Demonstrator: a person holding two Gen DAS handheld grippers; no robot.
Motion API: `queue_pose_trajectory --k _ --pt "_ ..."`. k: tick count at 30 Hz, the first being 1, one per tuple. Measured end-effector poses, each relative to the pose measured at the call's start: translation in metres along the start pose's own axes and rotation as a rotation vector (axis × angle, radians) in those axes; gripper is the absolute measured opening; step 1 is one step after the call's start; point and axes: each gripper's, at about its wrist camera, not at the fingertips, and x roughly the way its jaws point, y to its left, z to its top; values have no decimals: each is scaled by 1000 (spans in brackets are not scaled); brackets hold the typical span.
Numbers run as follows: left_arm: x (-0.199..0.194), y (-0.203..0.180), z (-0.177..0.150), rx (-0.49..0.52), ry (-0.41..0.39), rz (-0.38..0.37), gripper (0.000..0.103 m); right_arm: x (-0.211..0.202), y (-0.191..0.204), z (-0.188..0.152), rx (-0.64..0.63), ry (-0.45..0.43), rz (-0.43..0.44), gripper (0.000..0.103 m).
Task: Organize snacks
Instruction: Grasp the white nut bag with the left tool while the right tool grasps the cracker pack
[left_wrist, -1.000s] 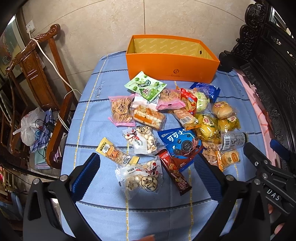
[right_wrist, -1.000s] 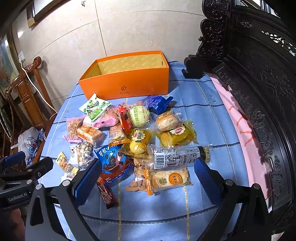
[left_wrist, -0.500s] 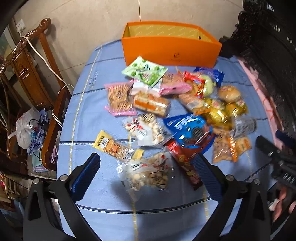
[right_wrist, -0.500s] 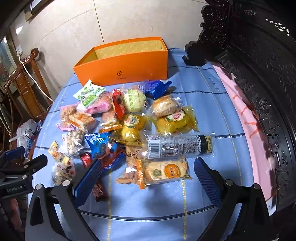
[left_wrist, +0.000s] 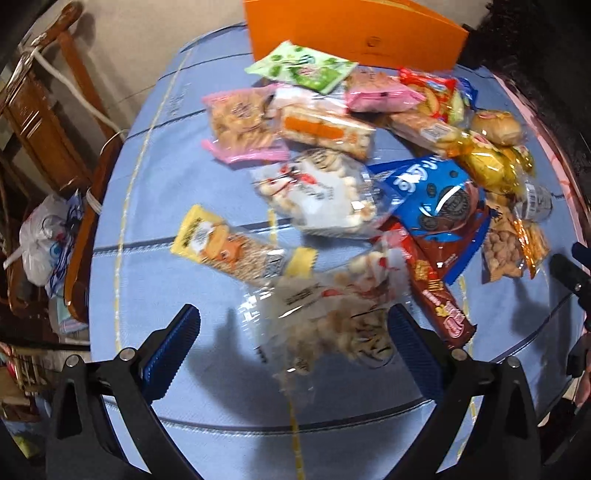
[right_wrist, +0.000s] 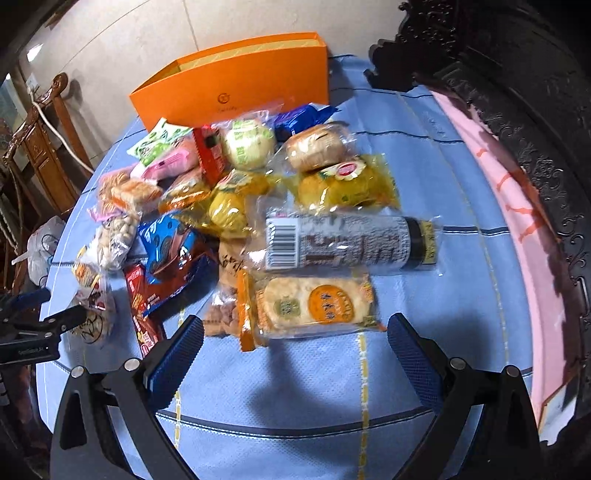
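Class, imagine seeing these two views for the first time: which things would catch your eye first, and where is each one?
First the bright orange box at the far end of the blue tablecloth, open at the top. Then the heap of wrapped snacks in front of it, with a blue cookie packet near the middle. Both grippers, left and right, hang open at the near edge.

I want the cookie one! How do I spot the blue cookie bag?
Start at the orange box at the table's far edge and come toward the near side of the snack pile. The blue cookie bag lies there, the only packet picturing dark round sandwich cookies.
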Motion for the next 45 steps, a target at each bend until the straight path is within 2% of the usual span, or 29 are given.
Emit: queue_pose_trajectory --k 5,8,10,11,12,14,16,17,20,22,23,26,29,34,39,42,45 --pt "11 -20 1 54 17 -10 99 6 5 0 -15 24 14 100" --pt "19 -23 0 27 9 -54 82 7 5 1 -19 34 9 100" --pt "16 -29 1 40 -21 -44 73 8 6 2 -30 42 4 100" --pt "14 -33 0 53 -33 -29 66 9 7 3 -35 44 2 100" --pt "12 -36 -2 65 -57 7 51 9 8 3 -41 47 3 100" --pt "11 -36 -2 63 -63 9 50 11 12 5 -54 60 5 100" --pt "9 -32 -3 22 -57 -26 50 10 17 7 -69 62 13 100" --pt "10 -34 -5 21 -70 -23 53 10 19 7 -80 62 17 100" --pt "16 -52 -13 87 -87 58 64 9 26 10 -101 68 19 100" --pt "21 -61 -15 131 -99 122 62 8 28 11 -109 71 16 100" --pt "19 -61 -15 129 -105 132 56 7 29 12 -114 74 13 100" --pt "7 -50 -13 82 -117 103 37 3 30 11 -139 70 -3 100" --pt "1 -40 -11 49 -119 67 31 1 28 12 -141 75 -10 100" --pt "-21 -20 -12 -23 -123 -34 28 -4 20 15 -128 65 8 100" --pt "-41 7 -10 -131 -130 -140 28 -2 -8 14 -66 72 -3 100" --pt "-41 19 -10 -185 -115 -176 28 3 -21 11 -36 94 12 100" --pt "-40 23 -7 -199 -111 -177 28 10 -18 7 -86 106 -3 100"
